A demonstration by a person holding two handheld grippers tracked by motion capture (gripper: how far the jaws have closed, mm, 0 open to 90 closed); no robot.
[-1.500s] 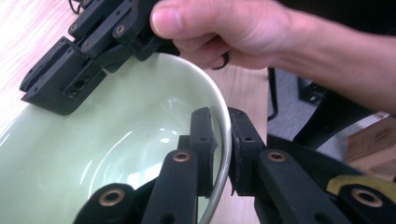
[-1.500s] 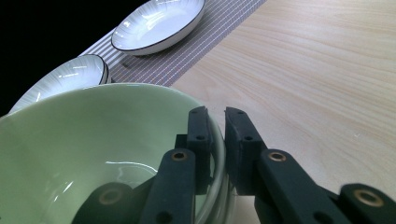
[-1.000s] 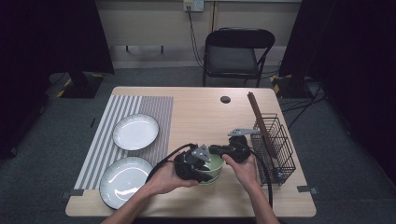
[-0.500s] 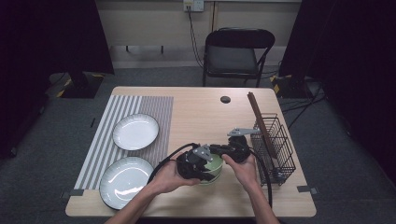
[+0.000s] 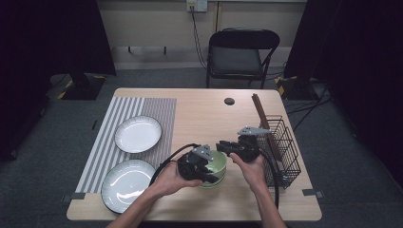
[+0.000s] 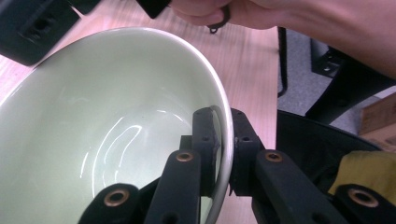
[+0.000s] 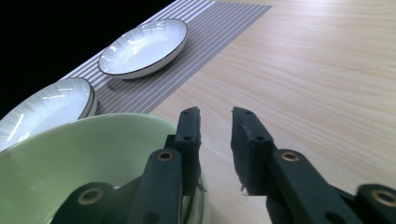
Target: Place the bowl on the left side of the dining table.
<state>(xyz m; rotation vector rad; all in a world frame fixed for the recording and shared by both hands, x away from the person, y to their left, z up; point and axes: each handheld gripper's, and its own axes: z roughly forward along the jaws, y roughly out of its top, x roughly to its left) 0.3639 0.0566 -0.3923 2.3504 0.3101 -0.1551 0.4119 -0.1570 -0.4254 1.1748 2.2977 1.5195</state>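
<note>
A pale green bowl (image 5: 217,160) sits near the table's front edge, between both hands. My left gripper (image 5: 210,172) is shut on it. In the left gripper view its jaws (image 6: 223,116) pinch the bowl (image 6: 116,116) at the rim, one inside and one outside, having just been closing. My right gripper (image 5: 222,145) reaches the bowl's far right side. In its own view the right gripper (image 7: 215,116) stands open, its jaws having just been opening. Bare table shows in the gap, and the bowl (image 7: 70,158) lies under its left jaw.
Two white plates (image 5: 138,134) (image 5: 124,183) lie on a striped placemat (image 5: 161,109) at the left. A black wire basket (image 5: 285,147) stands at the right edge with a brown stick (image 5: 261,111) behind it. A small black disc (image 5: 229,101) lies farther back. A chair (image 5: 237,52) stands beyond the table.
Both hands stay at the bowl and the bowl keeps its place. I see no clear shift at this size.
</note>
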